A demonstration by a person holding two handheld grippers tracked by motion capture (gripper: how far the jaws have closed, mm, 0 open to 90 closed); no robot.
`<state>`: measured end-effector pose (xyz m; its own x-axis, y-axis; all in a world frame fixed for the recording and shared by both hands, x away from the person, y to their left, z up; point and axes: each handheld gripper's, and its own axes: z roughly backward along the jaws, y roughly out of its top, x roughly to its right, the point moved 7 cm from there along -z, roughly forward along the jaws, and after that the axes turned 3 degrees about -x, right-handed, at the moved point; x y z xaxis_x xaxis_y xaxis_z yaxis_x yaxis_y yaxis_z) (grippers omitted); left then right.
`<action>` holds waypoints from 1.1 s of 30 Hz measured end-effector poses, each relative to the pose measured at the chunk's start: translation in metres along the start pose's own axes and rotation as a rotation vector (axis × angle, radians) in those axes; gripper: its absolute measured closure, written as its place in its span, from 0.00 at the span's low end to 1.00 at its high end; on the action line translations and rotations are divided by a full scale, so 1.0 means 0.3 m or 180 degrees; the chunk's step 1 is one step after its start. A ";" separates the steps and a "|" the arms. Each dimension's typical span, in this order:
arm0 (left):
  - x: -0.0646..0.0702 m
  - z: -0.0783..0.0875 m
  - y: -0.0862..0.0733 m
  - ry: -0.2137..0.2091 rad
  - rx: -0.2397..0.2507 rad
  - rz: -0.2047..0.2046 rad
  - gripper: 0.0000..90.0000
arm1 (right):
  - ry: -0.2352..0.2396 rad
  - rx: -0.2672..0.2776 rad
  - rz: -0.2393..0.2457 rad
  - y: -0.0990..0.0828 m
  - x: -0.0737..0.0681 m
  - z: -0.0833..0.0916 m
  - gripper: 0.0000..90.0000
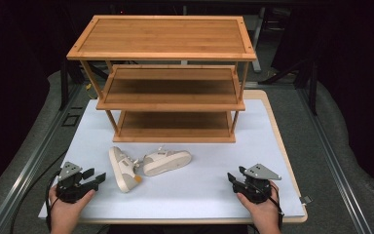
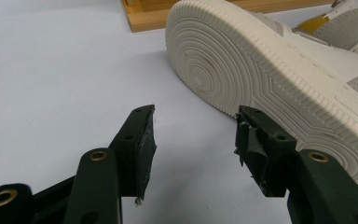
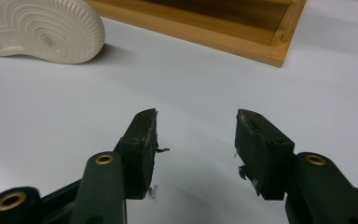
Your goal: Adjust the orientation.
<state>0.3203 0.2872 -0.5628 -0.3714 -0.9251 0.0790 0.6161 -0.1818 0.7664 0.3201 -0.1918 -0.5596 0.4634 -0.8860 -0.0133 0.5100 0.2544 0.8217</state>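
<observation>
Two white sneakers lie on their sides in front of a three-tier wooden shelf (image 1: 168, 105). The left shoe (image 1: 121, 168) has a tan heel patch, and its ribbed sole (image 2: 270, 70) faces my left gripper. The right shoe (image 1: 168, 161) lies beside it, its sole (image 3: 42, 30) at the top left of the right gripper view. My left gripper (image 1: 95, 176) (image 2: 196, 126) stands open just left of the left shoe, holding nothing. My right gripper (image 1: 233, 178) (image 3: 196, 126) is open over bare table near the front right.
The white table mat (image 1: 199, 195) has free room between the grippers and at the front. The shelf's bottom board (image 3: 223, 28) lies low on the mat behind the shoes; its corner (image 2: 149, 14) sits close to the left shoe's toe. Dark floor surrounds the table.
</observation>
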 end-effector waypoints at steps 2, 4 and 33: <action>0.003 0.002 0.001 0.0002 -0.0005 -0.0021 0.51 | 0.0014 -0.0022 0.0005 -0.003 0.000 -0.001 0.54; 0.009 0.006 0.005 0.0008 0.0007 -0.0018 0.51 | 0.0004 -0.0049 0.0036 -0.005 -0.002 0.000 0.55; 0.068 0.051 0.097 0.0042 0.0262 0.0041 0.41 | -0.0016 0.0025 0.0003 0.008 0.000 -0.006 0.52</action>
<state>0.3201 0.2680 -0.5291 -0.3543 -0.9316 0.0812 0.5612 -0.1424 0.8153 0.3226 -0.1903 -0.5586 0.4601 -0.8878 -0.0098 0.5038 0.2520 0.8262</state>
